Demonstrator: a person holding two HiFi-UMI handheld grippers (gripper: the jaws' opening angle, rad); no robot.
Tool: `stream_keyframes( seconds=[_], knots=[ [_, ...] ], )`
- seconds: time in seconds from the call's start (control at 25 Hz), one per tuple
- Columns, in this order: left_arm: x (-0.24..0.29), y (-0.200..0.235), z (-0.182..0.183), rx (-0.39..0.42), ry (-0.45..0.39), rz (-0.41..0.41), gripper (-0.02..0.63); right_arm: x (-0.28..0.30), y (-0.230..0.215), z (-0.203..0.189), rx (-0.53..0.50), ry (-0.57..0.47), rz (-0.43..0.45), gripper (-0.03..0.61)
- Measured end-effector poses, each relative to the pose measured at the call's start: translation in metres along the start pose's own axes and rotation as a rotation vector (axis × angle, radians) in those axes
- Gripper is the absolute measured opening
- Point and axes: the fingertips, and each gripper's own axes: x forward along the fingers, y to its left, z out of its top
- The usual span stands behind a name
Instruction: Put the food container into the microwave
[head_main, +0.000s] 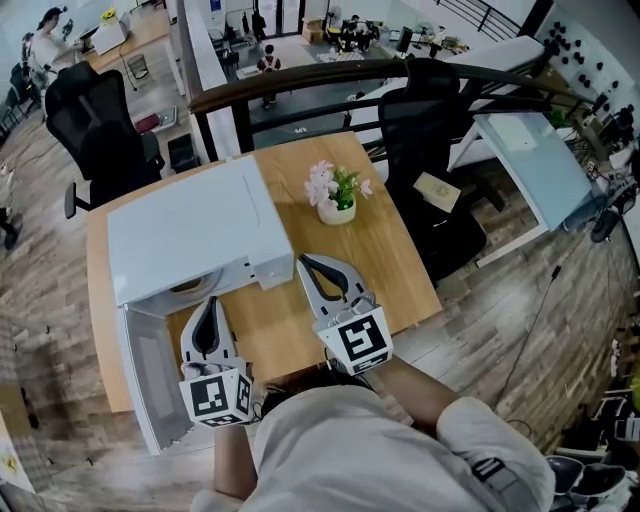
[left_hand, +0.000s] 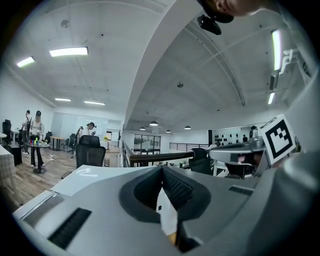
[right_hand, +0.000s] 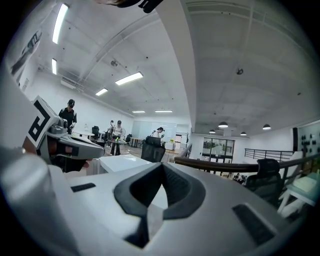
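Observation:
A white microwave (head_main: 190, 230) stands on the wooden table (head_main: 390, 260), its door (head_main: 150, 385) swung open toward me at the lower left. In its dark opening a round tan thing (head_main: 190, 287) shows partly; I cannot tell if it is the food container. My left gripper (head_main: 210, 303) is held level just in front of that opening, shut with nothing between its jaws. My right gripper (head_main: 303, 261) hangs by the microwave's right front corner, also shut and empty. Both gripper views look out level across the room: the left gripper (left_hand: 161, 169) and the right gripper (right_hand: 161, 165) each show closed tips.
A small white pot of pink flowers (head_main: 335, 195) stands on the table right of the microwave. Black office chairs (head_main: 100, 125) stand behind the table, and another (head_main: 425, 120) at the right. A dark railing (head_main: 300, 85) runs behind. People stand far off in the room.

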Motion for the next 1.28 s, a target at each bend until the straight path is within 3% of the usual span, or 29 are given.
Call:
stream_keyframes(
  seconds=[1.28],
  knots=[
    [0.002,-0.003,-0.001,-0.016,-0.015,0.013,0.011,0.001,0.006,0.004,0.000,-0.004,0.027,0.003]
  ],
)
